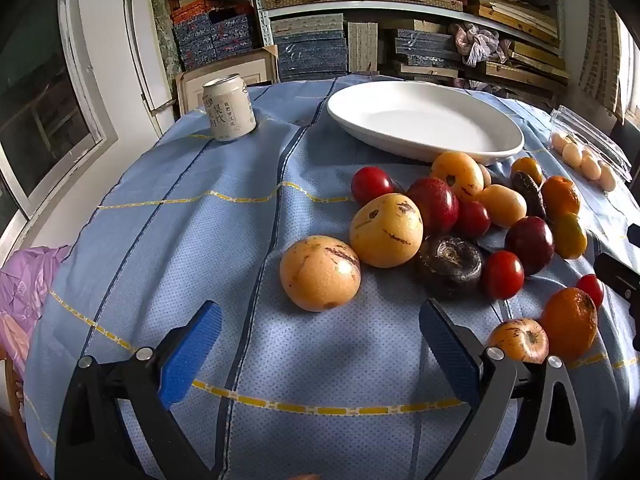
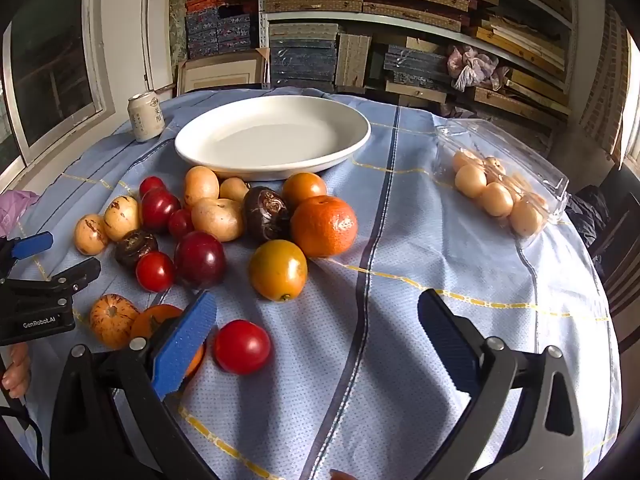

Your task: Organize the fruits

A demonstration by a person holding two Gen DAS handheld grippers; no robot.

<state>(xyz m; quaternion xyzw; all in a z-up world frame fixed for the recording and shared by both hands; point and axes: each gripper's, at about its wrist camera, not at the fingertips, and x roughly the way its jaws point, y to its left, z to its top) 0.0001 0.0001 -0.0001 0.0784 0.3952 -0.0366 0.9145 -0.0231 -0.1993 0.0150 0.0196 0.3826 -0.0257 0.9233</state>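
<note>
Shelves of stacked boxes stand behind a worktop under a blue cloth. A white plate, bare, sits toward the far edge. The fruits lie heaped on the cloth just in front of it, none on it. A clear egg box lies near the right edge, a can at the far left. Both the left gripper and right gripper hover with fingers apart, holding nothing.

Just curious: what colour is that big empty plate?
Plain white plate, no pattern; clearest in the right wrist view.
</note>
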